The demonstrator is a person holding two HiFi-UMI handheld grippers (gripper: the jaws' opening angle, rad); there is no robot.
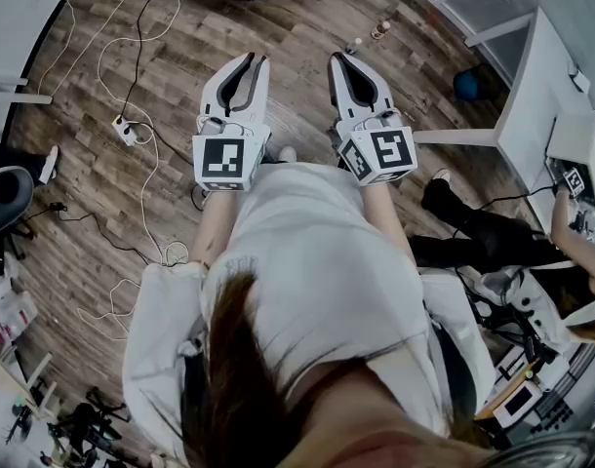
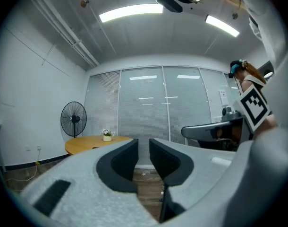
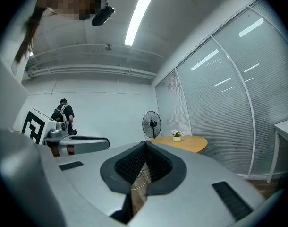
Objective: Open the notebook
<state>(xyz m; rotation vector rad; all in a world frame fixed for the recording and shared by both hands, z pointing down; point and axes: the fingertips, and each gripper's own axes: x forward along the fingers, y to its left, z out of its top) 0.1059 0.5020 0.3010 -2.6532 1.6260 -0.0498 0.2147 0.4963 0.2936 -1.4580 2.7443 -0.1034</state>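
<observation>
office rm, wood floor [image 1: 307,27], blinds [image 2: 144,108] along the far wall. landmark = left gripper [image 1: 249,58].

head view, l to r:
- white cables [image 1: 141,27] + power strip [image 1: 125,130] on the floor, left of left gripper
- left gripper held out level over the floor, left cube [image 1: 231,159] at its rear
- right gripper [image 1: 338,58] just right of left gripper, roughly parallel, not touching; right cube [image 1: 380,154] at its rear
- white desk [image 1: 532,115] well to the right of left gripper
- person [image 1: 317,261] in a light top fills the frame below left gripper

left gripper view: fan [image 2: 73,119] and round wood table [image 2: 94,143] w/ a small flower pot [image 2: 107,135] sit beyond left gripper, off to its left. blinds are straight past its tips. jaws stand parallel w/ a narrow gap, only floor seen btwn them, so slightly open, empty.

right gripper view: left gripper shows at the far left. a second person [image 3: 63,112] stands beyond it by the back wall. right gripper tips meet, nothing pinched, floor + a bit of cable visible under the pads, so closed, empty.

notebook: can't find it in any view.
</observation>
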